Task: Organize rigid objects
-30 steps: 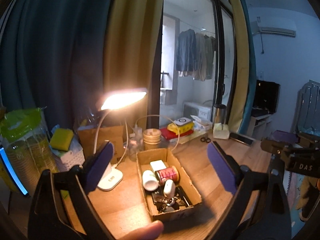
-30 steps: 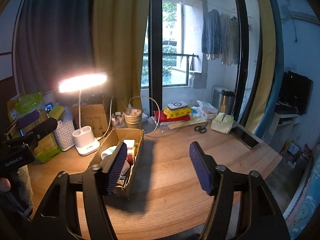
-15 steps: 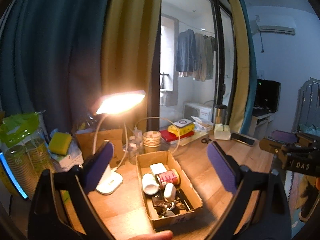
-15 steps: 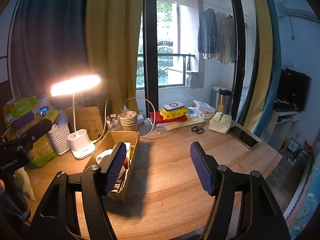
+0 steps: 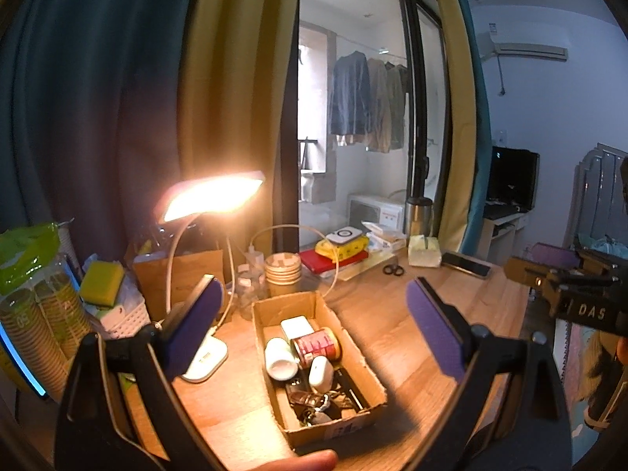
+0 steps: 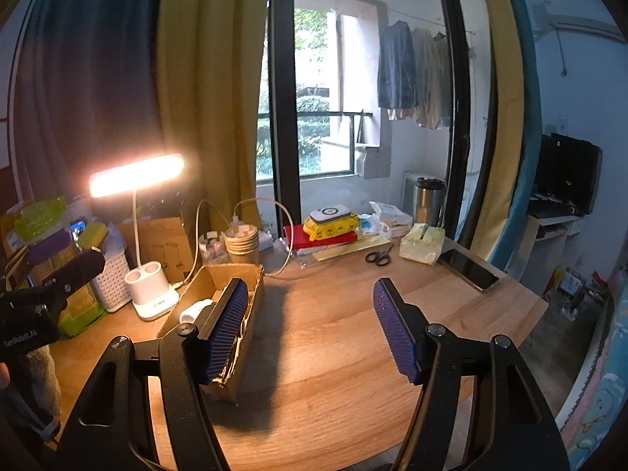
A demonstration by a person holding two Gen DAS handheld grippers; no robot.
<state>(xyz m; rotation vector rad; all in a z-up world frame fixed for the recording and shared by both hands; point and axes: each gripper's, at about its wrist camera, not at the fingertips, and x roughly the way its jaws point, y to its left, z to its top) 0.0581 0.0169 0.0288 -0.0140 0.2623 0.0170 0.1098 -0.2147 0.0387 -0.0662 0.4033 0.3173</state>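
The box (image 5: 376,404) lies on the table (image 5: 412,314), long axis running near to far, holding a red can (image 5: 318,347) on its side, white bottle (image 5: 279,359), keys (image 5: 318,408). Left gripper (image 5: 314,325) and right gripper (image 6: 310,329) hover released, empty.

Open cardboard box (image 5: 271,373) on wooden desk, holding red can (image 5: 317,347), white bottle (image 5: 279,359), possibly keys (image 5: 316,410)
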